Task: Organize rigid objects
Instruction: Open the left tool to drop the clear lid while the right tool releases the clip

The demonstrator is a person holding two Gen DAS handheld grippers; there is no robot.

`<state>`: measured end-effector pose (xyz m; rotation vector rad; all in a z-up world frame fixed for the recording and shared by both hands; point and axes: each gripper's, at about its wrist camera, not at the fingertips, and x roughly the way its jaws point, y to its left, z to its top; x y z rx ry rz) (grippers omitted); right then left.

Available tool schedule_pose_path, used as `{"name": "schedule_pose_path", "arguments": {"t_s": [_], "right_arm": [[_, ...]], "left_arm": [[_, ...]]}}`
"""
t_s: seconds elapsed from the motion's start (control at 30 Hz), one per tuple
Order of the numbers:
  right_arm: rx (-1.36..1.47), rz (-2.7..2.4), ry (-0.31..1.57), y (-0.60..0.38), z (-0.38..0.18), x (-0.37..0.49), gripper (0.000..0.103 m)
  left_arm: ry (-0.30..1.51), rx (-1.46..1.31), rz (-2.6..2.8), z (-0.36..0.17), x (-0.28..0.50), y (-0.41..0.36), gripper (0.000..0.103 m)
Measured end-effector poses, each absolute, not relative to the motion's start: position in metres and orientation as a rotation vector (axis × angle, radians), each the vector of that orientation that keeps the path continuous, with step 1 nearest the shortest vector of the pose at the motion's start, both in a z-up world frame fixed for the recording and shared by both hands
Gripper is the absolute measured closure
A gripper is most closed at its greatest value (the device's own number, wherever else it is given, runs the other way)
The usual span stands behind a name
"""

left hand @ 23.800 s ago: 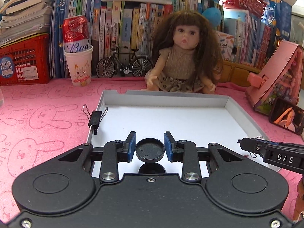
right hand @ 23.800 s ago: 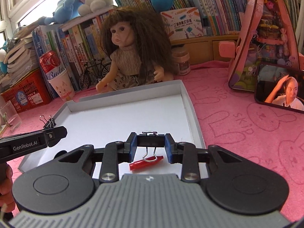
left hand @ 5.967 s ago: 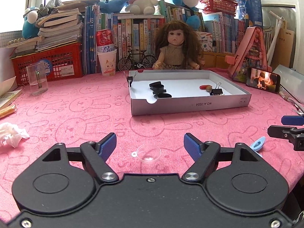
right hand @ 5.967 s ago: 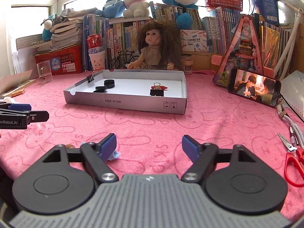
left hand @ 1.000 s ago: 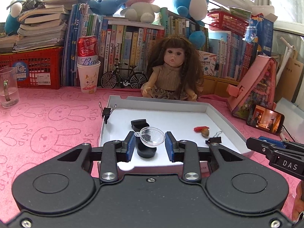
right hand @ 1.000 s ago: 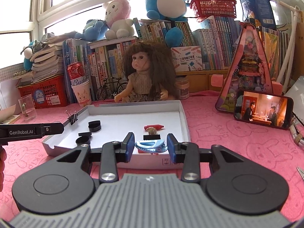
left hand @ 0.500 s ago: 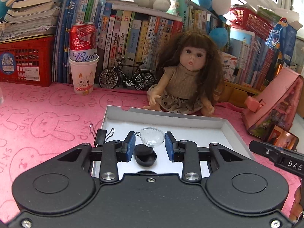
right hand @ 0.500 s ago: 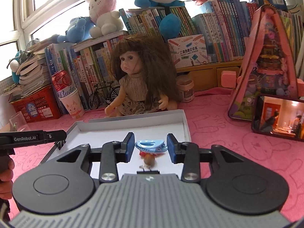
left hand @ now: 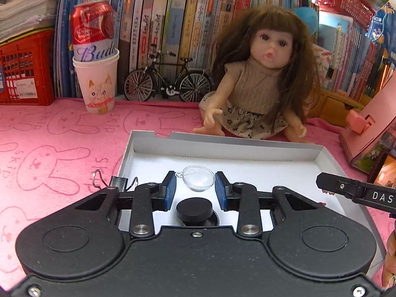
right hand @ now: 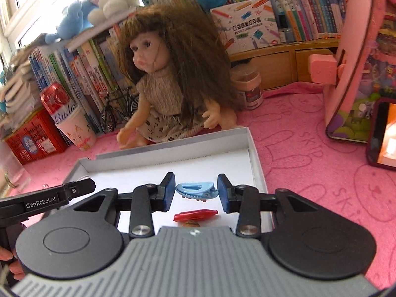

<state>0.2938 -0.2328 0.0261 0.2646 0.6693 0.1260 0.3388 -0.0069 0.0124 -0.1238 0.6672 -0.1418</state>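
Pink bunny-print cloth covers the desk, with a row of books at the back and a long-haired doll sitting against the far wall of the white cardboard tray, the collecting place for the small hard items. A paper cup holding a red can and a model bicycle stand well behind, out of the way.

Both tools hang over the tray floor, apparently at the release stage. The left gripper has a clear plastic half-dome between its blue pads, which look slightly parted from it, so I cannot tell whether it is pinched or already let go. Below it sits a black round cap, which the dome could land on. A black binder clip is clamped on the tray's left wall.

The right gripper likewise frames a blue hair clip with small gaps at either pad; grip uncertain. A red clip lies just under it, on the tray's right side.
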Motion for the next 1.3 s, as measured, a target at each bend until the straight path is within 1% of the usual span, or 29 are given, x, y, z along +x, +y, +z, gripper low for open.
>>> {"name": "schedule_pose_path", "arguments": {"t_s": [0.6, 0.7, 0.73, 0.77, 0.8, 0.83, 0.97, 1.07, 1.23, 1.3], "right_arm": [[0.154, 0.094, 0.742, -0.217, 0.019, 0.303, 0.061], [0.153, 0.098, 0.743, -0.217, 0.020, 0.303, 0.058], [0.163, 0.097, 0.741, -0.218, 0.020, 0.302, 0.057], [0.172, 0.096, 0.736, -0.219, 0.021, 0.301, 0.055], [0.184, 0.095, 0.729, -0.220, 0.022, 0.299, 0.046], [0.197, 0.096, 0.723, -0.221, 0.024, 0.297, 0.044], [0.217, 0.088, 0.701, -0.224, 0.033, 0.287, 0.042], [0.209, 0.087, 0.678, -0.223, 0.042, 0.275, 0.039], [0.187, 0.095, 0.635, -0.220, 0.057, 0.249, 0.032], [0.172, 0.100, 0.621, -0.218, 0.061, 0.238, 0.030]], "left_arm": [[0.720, -0.078, -0.140, 0.002, 0.347, -0.014, 0.071], [0.720, -0.074, -0.140, 0.003, 0.347, -0.015, 0.071], [0.717, -0.073, -0.136, 0.004, 0.346, -0.015, 0.069], [0.714, -0.072, -0.133, 0.005, 0.345, -0.015, 0.065], [0.707, -0.074, -0.132, 0.007, 0.343, -0.014, 0.062], [0.695, -0.075, -0.132, 0.010, 0.340, -0.014, 0.058], [0.662, -0.066, -0.148, 0.022, 0.326, -0.012, 0.048], [0.637, -0.059, -0.157, 0.032, 0.312, -0.010, 0.042], [0.605, -0.050, -0.174, 0.048, 0.283, -0.009, 0.034], [0.595, -0.041, -0.178, 0.053, 0.271, -0.009, 0.033]]}}
